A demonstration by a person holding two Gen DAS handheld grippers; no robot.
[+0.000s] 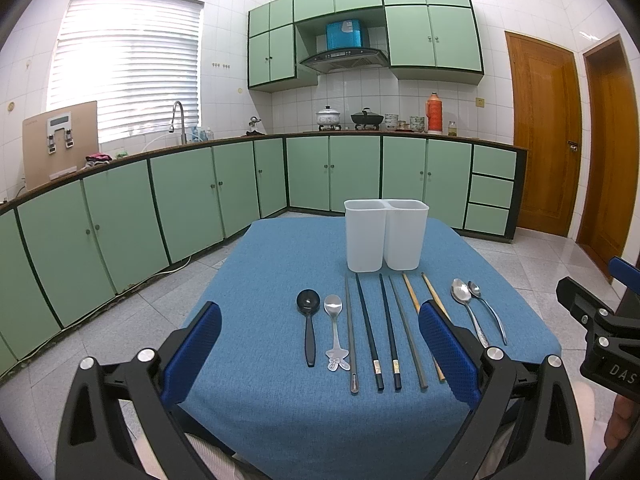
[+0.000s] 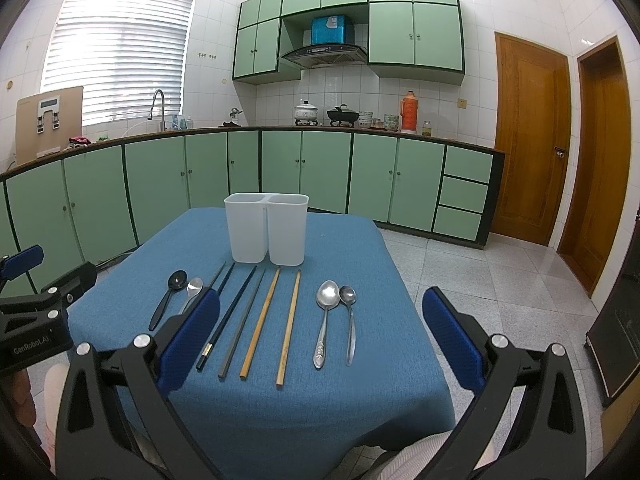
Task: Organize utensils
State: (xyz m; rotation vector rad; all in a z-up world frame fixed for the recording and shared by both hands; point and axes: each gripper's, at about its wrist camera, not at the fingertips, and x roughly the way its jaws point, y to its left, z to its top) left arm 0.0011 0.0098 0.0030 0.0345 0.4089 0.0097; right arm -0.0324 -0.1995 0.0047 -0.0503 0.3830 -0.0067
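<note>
Both my grippers, left (image 1: pixel 320 356) and right (image 2: pixel 320 344), hover spread wide, holding nothing. Below on blue tablecloth (image 2: pixel 360 400), one row: black spoon (image 1: pixel 308 320), cartoon-handled spoon (image 1: pixel 335 328), six chopsticks (image 2: pixel 256 328), two steel spoons (image 2: pixel 336 316). White two-compartment holder (image 1: pixel 384 236) stands upright behind the row, unobstructed.

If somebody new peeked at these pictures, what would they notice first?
Probably the neat row of utensils on the blue tablecloth: a black spoon at the left end, chopsticks in the middle with a wooden pair, and two shiny metal spoons at the right end. Right behind them stands a white two-part holder, and nothing sticks out of its top. Both grippers, left gripper and right gripper, hover wide open.
</note>
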